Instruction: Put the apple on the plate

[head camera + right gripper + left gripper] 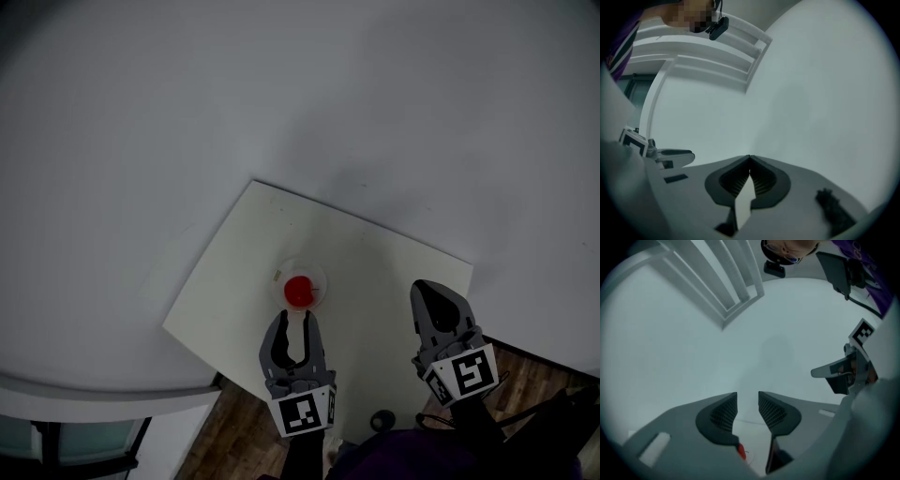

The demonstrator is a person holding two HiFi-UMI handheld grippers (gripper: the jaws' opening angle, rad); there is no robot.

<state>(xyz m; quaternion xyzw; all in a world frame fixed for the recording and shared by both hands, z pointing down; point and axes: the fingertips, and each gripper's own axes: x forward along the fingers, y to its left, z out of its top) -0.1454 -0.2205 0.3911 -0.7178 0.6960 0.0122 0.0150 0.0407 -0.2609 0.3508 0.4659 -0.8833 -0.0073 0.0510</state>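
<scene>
one round red apple (299, 291) sat on the small pale round plate (321, 278), just beyond the fingertips of the nearer left gripper (296, 319), whose jaws stood narrowly apart around nothing. the right gripper (427, 287), jaws closed and empty, hung well off to the apple's right.

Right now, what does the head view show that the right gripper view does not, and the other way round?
Only the head view: the red apple resting on the plate, and wooden floor. Only the right gripper view: white rails and a head-mounted camera. Both: the left hand-held gripper, the right hand-held gripper with its jaws together, and the pale wall.
</scene>
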